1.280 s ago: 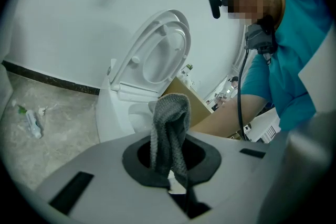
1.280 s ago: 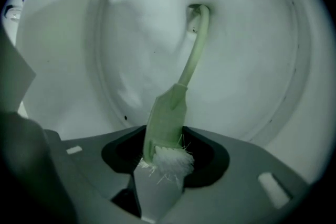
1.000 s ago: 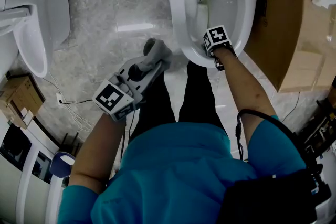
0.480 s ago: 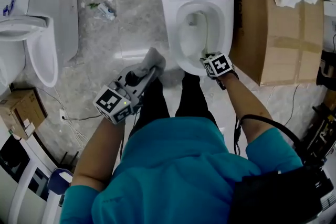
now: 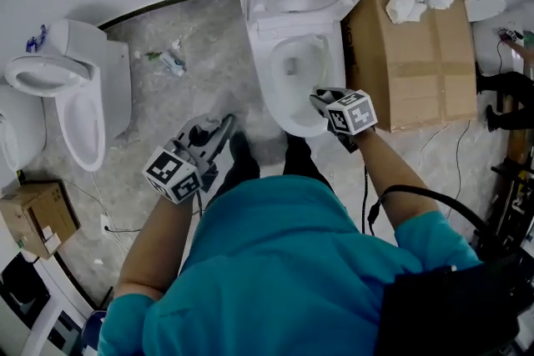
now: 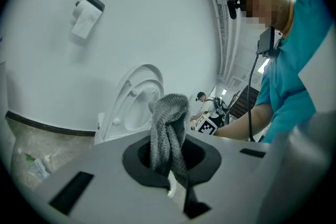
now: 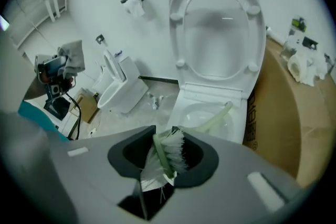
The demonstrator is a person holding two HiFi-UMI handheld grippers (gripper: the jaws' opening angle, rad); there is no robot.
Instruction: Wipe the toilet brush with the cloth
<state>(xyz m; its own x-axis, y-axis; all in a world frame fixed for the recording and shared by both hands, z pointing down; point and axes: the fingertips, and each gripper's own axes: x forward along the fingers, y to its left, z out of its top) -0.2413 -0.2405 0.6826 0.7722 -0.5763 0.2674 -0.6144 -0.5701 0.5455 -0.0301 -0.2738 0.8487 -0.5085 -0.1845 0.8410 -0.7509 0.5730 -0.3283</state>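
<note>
**Left tool.** You are clamping the cloth [image 6: 169, 128] in the left gripper [image 5: 219, 137]. Its folds are standing up out of the shut jaws, probably to serve as a wiping pad.

**Right tool.** The right gripper [image 7: 163, 162] is closing its jaws on the bristle head of the toilet brush [image 7: 170, 152], leaving the pale handle pointing free over the toilet [image 5: 284, 117] bowl.

**Surroundings.** The two tools are hanging well apart. A cardboard box [image 5: 417, 54] is crowding your right, a second toilet [image 5: 83, 112] your left.
</note>
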